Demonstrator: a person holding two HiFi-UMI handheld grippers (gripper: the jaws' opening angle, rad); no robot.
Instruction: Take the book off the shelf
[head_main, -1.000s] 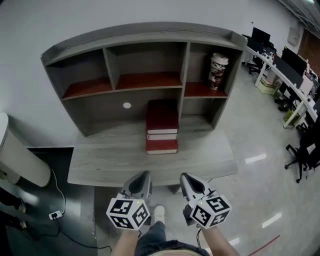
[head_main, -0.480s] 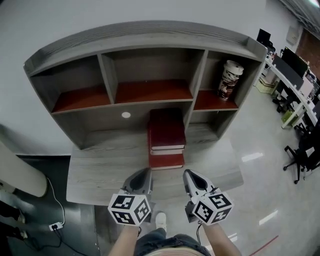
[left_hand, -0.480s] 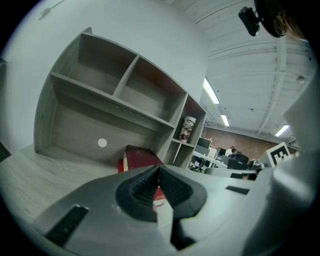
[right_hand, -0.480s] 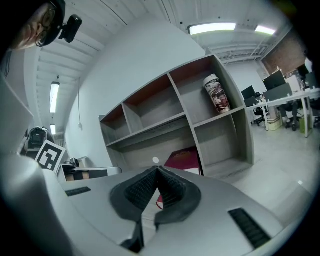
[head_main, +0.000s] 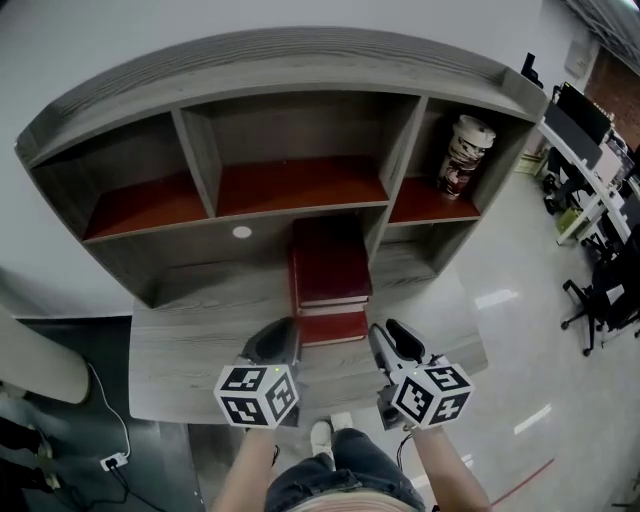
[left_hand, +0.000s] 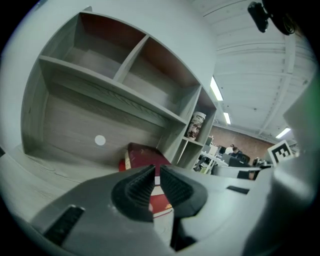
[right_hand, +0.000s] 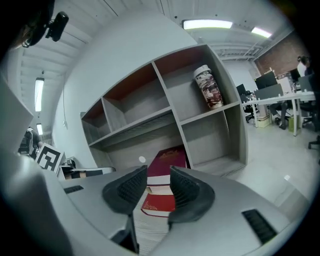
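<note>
A stack of dark red books (head_main: 328, 275) lies flat on the grey desk (head_main: 200, 330), under the middle bay of the grey shelf unit (head_main: 300, 190). The same books (left_hand: 145, 155) show beyond the jaws in the left gripper view, and the books (right_hand: 167, 160) again in the right gripper view. My left gripper (head_main: 282, 335) hovers over the desk's front edge just left of the stack, shut and empty (left_hand: 156, 172). My right gripper (head_main: 392, 338) hovers just right of the stack's near end. Its jaws are opening with nothing between them (right_hand: 158, 172).
A patterned cup (head_main: 468, 152) stands in the shelf's right bay. The upper bays have red boards. A white round cap (head_main: 241, 232) sits on the back panel. Office desks and chairs (head_main: 590, 200) stand far right, and a cable (head_main: 100, 400) lies on the floor at left.
Both grippers and the head camera have moved forward toward the desk, so the shelf looks larger. The right gripper's jaws have parted; the left stays shut.
</note>
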